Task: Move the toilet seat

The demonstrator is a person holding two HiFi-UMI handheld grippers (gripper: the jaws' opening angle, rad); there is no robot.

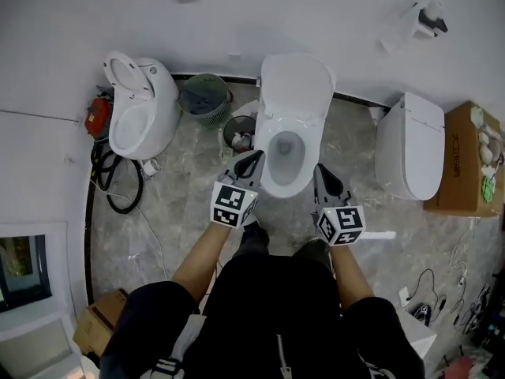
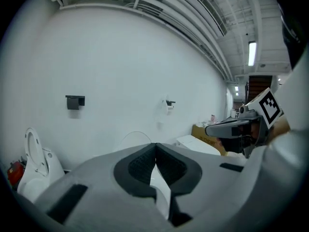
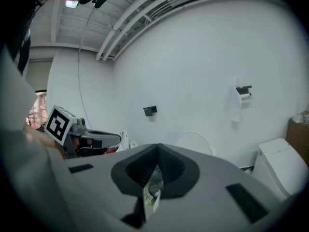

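On the floor, far left: a spare toilet [image 1: 142, 109], lid up, beside a green basket [image 1: 203, 97].
Left tongs [image 1: 254, 161]: clenched, empty, just left of the bowl [image 1: 286, 152].
Toilet seat [image 1: 296, 85]: behind that bowl, upright against the wall [image 1: 237, 14] (seat and lid indistinguishable).
Right tongs [image 1: 323, 174]: clenched, empty, just right of the bowl.
Far right: closed toilet [image 1: 410, 144], cardboard box [image 1: 461, 160].
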